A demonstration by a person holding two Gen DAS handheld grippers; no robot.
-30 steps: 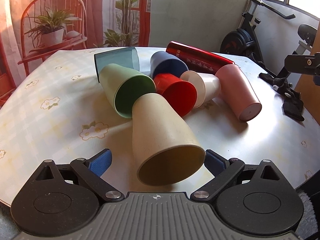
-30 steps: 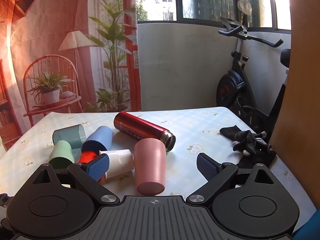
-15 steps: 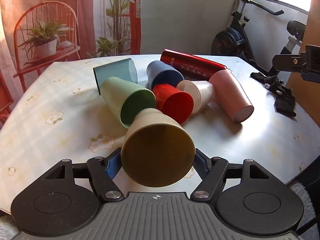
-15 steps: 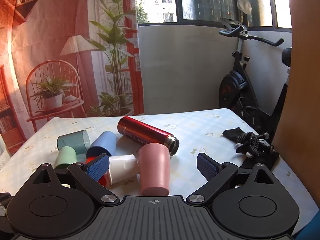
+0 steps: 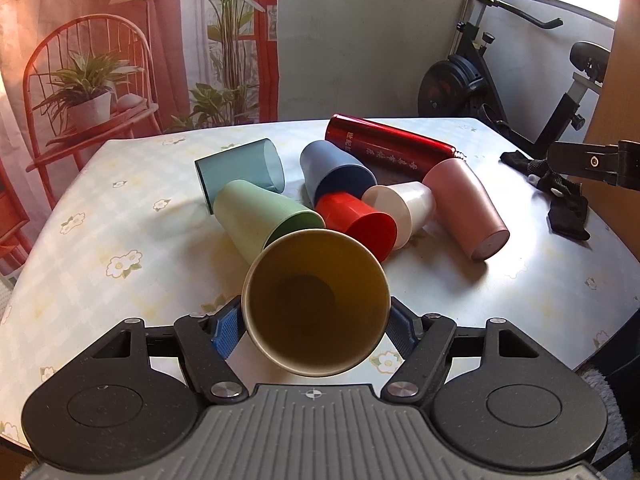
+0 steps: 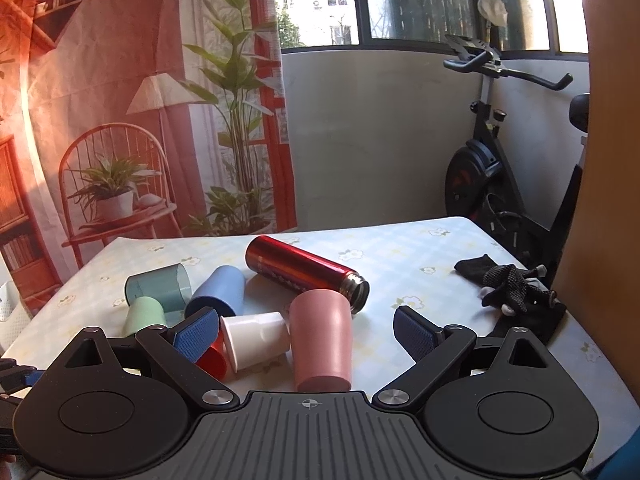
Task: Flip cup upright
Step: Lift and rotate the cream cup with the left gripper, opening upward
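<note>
My left gripper (image 5: 316,326) is shut on a beige cup (image 5: 316,300), gripped at its rim with the mouth facing the camera and lifted off the table. Behind it lie a green cup (image 5: 256,216), a teal cup (image 5: 240,172), a blue cup (image 5: 332,172), a red cup (image 5: 360,224), a white cup (image 5: 404,204) and a pink cup (image 5: 468,212), all on their sides. My right gripper (image 6: 308,336) is open and empty above the pink cup (image 6: 320,340) and white cup (image 6: 256,336).
A red thermos (image 5: 392,148) lies on its side behind the cups. Black gloves (image 6: 516,296) lie at the table's right edge (image 5: 616,312). An exercise bike (image 6: 500,184) stands beyond the table. The right gripper's body (image 5: 592,162) shows at the right of the left wrist view.
My left gripper closed on the beige cup and lifted it, tipping its mouth toward the camera. My right gripper rose slightly and stayed open.
</note>
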